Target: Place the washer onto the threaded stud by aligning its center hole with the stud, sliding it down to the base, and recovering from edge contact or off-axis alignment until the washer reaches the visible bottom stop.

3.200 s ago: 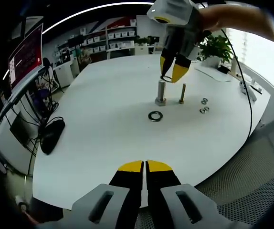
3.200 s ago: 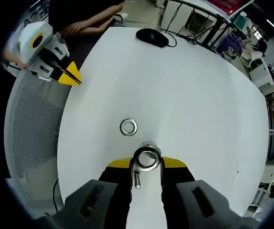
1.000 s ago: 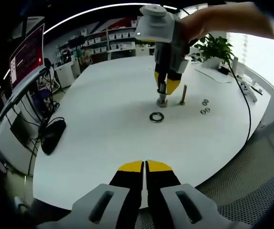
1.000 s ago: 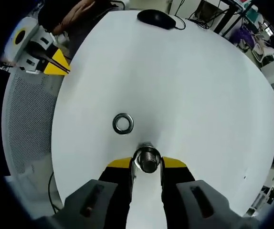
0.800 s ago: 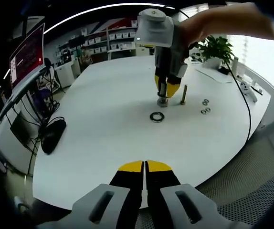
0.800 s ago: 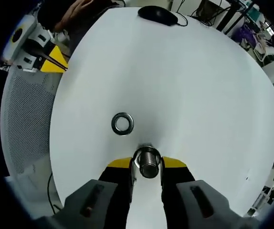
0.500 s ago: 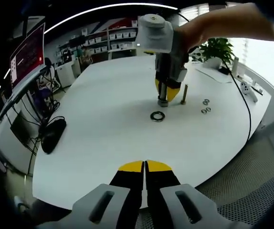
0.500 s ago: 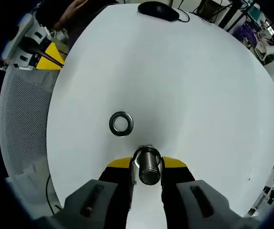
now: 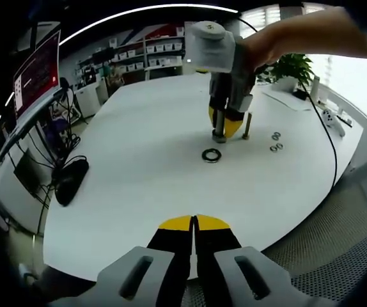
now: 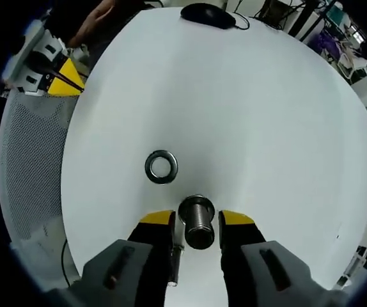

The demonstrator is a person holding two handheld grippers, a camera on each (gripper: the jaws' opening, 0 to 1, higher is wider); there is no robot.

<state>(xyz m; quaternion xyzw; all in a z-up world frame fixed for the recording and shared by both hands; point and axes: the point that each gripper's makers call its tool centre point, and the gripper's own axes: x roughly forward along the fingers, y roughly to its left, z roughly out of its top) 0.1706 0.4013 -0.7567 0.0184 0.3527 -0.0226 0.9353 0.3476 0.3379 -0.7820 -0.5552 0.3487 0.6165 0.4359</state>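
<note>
Washer, thin flat steel ring [image 10: 161,166], lies mid-surface beside grey threaded stud [image 10: 198,224]: light, stiff, slippery, best pinched at its rim. Right gripper [image 10: 197,225] straddles stud, jaws apart; left gripper [image 9: 194,223] closed, empty.

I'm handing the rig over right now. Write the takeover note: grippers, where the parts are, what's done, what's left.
Right gripper: jaws open, straddling the upright threaded steel stud, low near its base.
Left gripper: shut, empty, hovering off the near edge of the round white table.
Parts: the washer being fitted cannot be made out on the stud, so seating is unconfirmed. A spare large steel washer lies flat beside the stud; a thin brass-coloured bolt stands next to it, and small washers lie further out.
Left: lift the right gripper clear and check that the washer sits at the bottom stop.
</note>
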